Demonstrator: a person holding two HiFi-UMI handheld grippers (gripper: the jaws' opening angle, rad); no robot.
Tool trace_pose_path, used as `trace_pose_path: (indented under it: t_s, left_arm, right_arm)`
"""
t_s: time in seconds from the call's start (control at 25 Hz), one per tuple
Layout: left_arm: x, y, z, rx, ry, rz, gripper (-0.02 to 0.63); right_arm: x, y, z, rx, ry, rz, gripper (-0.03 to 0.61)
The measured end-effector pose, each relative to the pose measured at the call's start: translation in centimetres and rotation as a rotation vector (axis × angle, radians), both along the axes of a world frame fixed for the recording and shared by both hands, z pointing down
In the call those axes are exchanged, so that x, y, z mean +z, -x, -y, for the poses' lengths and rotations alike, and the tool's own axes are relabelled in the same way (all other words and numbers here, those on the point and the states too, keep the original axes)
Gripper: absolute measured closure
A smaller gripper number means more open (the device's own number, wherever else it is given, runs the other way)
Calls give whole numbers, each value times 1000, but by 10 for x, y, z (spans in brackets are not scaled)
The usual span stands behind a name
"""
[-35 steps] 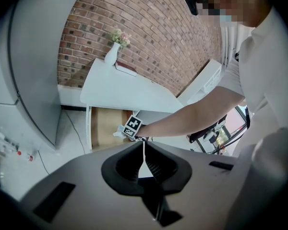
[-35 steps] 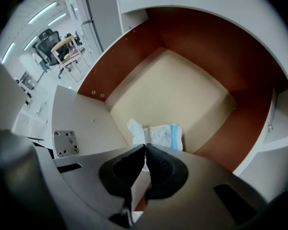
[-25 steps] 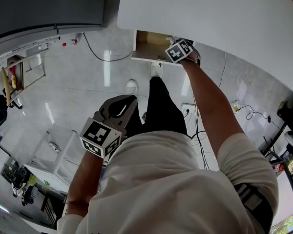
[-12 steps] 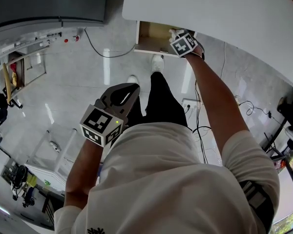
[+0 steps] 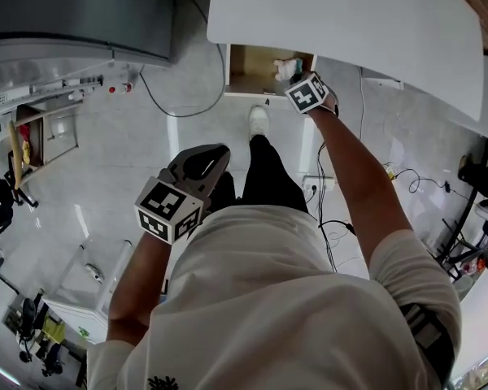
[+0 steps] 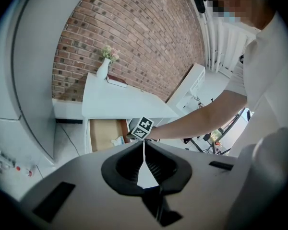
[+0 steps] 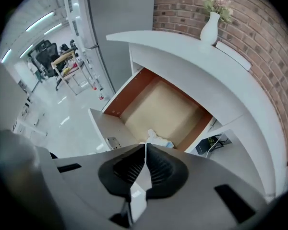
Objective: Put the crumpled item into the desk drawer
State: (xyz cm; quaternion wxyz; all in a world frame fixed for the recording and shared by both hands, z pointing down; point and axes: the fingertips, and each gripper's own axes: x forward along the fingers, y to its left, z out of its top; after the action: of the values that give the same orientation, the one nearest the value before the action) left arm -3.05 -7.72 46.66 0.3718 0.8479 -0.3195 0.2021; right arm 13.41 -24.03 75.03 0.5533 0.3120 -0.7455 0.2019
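Right gripper (image 7: 145,147) back from drawer (image 7: 169,108) (arm outstretched)

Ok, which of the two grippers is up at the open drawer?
The right gripper, on the outstretched arm beside the crumpled item in the drawer; the left gripper hangs close to the person's body.

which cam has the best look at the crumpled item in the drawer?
Right gripper view: the crumpled item lies on the drawer floor, close, just past the shut jaws. Head view shows a small white lump; left gripper view, a tiny distant scrap.
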Motion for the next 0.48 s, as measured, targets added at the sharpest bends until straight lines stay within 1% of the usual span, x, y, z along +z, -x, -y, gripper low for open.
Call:
trace_pose_path:
  t_s: [0.24,0.48]
  left_arm:
    - [-10,23,-12,9,-42,-14,583]
    - [-15,51,-28,26,-86,-3,583]
  right_arm:
    - [-37,2,-33,39,-26,31,548]
    - [-76,18,-82,95,-29,110,549]
